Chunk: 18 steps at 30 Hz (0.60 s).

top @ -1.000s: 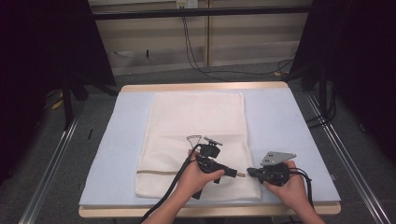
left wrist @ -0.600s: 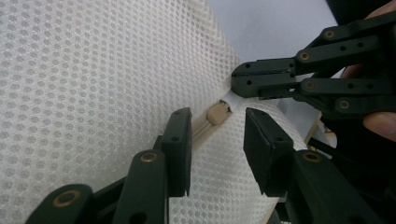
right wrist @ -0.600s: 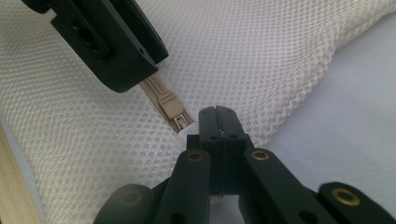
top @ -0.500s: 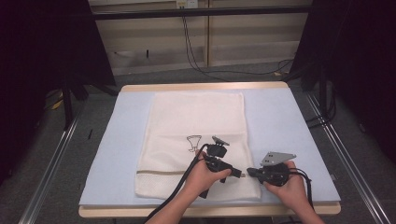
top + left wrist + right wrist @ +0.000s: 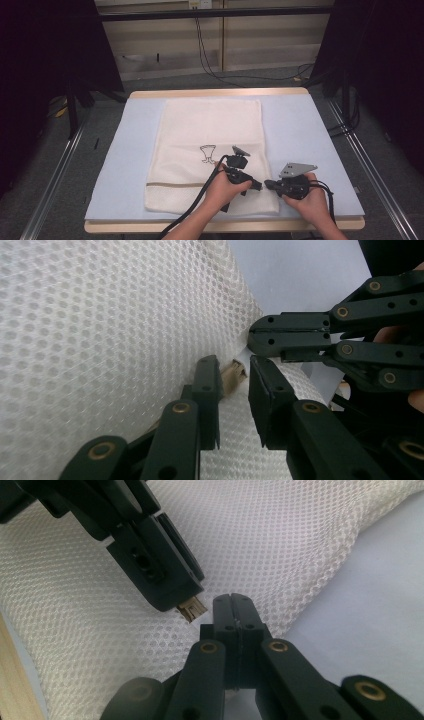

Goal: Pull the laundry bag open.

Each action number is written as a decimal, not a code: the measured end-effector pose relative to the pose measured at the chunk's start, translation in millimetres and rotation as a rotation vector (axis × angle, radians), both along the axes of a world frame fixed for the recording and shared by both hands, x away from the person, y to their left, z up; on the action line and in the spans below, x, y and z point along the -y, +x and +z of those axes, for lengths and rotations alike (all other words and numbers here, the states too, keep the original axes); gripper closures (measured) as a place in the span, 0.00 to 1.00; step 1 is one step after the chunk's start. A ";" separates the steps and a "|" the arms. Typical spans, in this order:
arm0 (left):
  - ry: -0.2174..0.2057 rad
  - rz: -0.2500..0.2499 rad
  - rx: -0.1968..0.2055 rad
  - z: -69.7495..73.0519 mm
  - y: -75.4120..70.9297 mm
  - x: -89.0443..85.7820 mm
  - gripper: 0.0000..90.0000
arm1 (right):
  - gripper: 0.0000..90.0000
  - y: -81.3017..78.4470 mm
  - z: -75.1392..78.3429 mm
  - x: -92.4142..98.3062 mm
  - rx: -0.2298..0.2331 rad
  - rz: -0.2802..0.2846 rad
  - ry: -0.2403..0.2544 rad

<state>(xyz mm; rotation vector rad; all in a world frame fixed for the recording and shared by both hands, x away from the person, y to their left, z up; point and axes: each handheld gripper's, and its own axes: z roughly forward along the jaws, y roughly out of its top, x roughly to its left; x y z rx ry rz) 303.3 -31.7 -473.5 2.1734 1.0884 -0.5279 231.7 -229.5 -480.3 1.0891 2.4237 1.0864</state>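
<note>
We count one white mesh bag (image 5: 210, 145), one tan zipper pull (image 5: 235, 374). Left gripper (image 5: 234, 385) jaws, just closing, flank the pull; right gripper (image 5: 233, 611) pinches the bag's edge.

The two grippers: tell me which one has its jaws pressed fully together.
The right gripper: its jaws meet with no gap, pinching the mesh bag's edge. The left gripper keeps a gap around the tan zipper pull.

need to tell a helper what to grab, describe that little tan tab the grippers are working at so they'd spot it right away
Start at the white mesh bag lying on the pale blue table, and follow its tan stripe to the near right corner, where the left gripper and right gripper meet. There a small tan zipper pull sits between the left gripper's jaws. It is the only solid, ridged piece against the netting.
</note>
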 end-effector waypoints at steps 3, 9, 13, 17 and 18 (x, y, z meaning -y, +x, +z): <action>-0.008 -0.011 -0.005 -1.6 0.2 3.6 0.86 | 1.00 0.1 -0.1 0.2 0.000 -0.001 0.002; -0.027 0.063 -0.033 -3.1 -1.7 8.6 0.96 | 1.00 0.2 -0.3 0.4 0.001 0.002 0.002; -0.037 0.067 -0.035 -3.1 -1.9 8.1 0.97 | 1.00 -0.1 -0.5 0.6 0.005 0.010 -0.003; -0.020 0.035 -0.041 -2.4 0.7 4.2 0.97 | 1.00 0.1 -1.2 1.8 0.006 0.017 0.004; -0.022 0.046 -0.045 -2.4 0.3 4.5 0.97 | 1.00 -0.1 -1.4 1.6 0.008 0.019 0.004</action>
